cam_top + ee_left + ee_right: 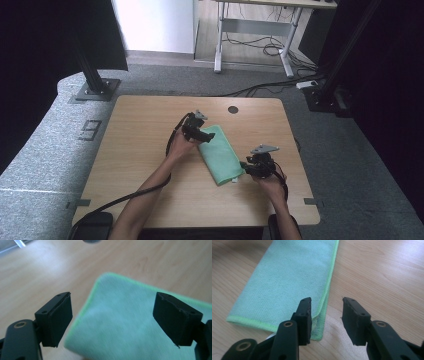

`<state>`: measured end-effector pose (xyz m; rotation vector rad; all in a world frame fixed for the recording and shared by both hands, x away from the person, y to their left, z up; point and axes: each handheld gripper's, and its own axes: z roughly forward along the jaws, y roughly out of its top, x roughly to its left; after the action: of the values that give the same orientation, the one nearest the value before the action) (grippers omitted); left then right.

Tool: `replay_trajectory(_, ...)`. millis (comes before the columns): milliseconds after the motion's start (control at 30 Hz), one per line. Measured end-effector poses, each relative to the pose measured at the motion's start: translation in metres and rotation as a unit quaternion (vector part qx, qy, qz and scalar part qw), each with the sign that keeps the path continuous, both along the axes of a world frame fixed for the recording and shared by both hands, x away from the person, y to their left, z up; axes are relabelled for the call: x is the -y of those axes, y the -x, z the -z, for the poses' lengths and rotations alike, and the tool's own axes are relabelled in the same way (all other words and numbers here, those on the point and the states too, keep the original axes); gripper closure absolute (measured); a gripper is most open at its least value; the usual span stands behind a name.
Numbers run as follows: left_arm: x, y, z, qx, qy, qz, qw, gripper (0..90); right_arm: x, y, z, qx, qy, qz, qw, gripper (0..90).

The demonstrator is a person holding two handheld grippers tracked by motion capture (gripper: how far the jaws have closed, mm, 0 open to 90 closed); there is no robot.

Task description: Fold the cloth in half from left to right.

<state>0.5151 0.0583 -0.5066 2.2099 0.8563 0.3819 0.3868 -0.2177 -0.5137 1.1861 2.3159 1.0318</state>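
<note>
We see a folded green cloth (219, 154) lying flat near the middle of the wooden table (145, 150), a long narrow strip running from far-left to near-right. Left gripper (200, 134) sits at the cloth's far end, right gripper (252, 169) at its near-right end. In the left gripper view the cloth (130, 325) lies below and between the two jaws, which stand wide apart; the pads (58, 320) are clear of the fabric, nothing clamped. In the right gripper view the jaws are partly apart, with bare table showing in the gap; the cloth (287, 280) stretches away to the left, its near corner just beside the left pad (305, 320). We can't tell whether that pad touches the hem or only overlaps it in the picture; nothing is pinched between the jaws. A small white tag (234, 180) pokes out at the cloth's near end in the high view. A round dark hole (233, 109) sits by the table's far edge. The left gripper view is soft and blurred, so the cloth's weave and fold layers are hard to read there. The cloth's near end is cut off in the left gripper view, the far end in the right gripper view. Forearms (150, 192) enter from the near edge.
</note>
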Motion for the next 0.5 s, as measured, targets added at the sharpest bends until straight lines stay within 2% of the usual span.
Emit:
replay_trajectory(100,-0.004,0.012,0.008,-0.006,-0.008,0.0,0.9999,15.3,0.0,-0.003,0.006,-0.003,0.009,-0.004,0.9999,55.4)
replay_trajectory(300,-0.016,0.035,0.018,-0.01,-0.014,-0.003,0.9998,15.3,0.001,-0.009,0.02,-0.025,0.036,-0.007,0.999,53.1)
replay_trajectory(433,-0.02,0.044,0.024,-0.013,-0.015,-0.005,0.9998,15.4,0.001,-0.011,0.023,-0.031,0.038,-0.006,0.9988,51.1)
replay_trajectory(500,-0.02,0.045,0.027,-0.013,-0.029,-0.006,0.9995,15.3,0.003,-0.012,0.025,-0.034,0.031,-0.005,0.9989,50.0)
